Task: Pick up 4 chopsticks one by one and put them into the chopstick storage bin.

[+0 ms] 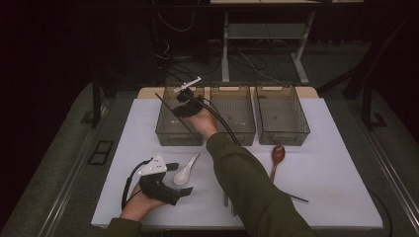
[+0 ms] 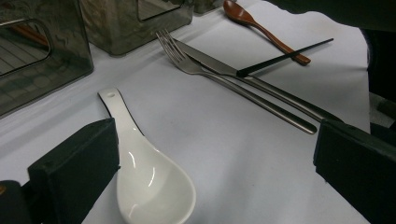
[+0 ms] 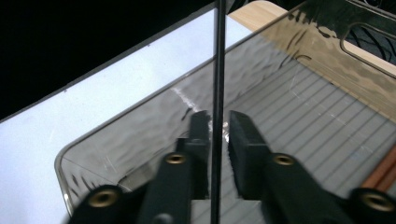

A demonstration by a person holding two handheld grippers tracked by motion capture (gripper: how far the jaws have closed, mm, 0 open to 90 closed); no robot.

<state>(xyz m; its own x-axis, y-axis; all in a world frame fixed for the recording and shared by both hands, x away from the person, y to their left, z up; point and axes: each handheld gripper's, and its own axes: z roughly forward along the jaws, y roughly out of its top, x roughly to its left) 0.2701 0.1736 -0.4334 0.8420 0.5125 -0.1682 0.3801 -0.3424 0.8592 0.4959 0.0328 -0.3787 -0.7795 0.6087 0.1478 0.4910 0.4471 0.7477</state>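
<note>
The right hand-held gripper hung over the left bin on the bench; a black chopstick stood upright between its slightly parted jaws, with a small gap showing either side; the left hand-held gripper, spread wide, straddled the white spoon.

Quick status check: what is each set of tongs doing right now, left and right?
Left tongs: open, holding nothing, the white spoon lying between the jaws.
Right tongs: jaws slightly apart over the left bin, black chopstick between them.

spoon before left bin, chopstick over it
</note>
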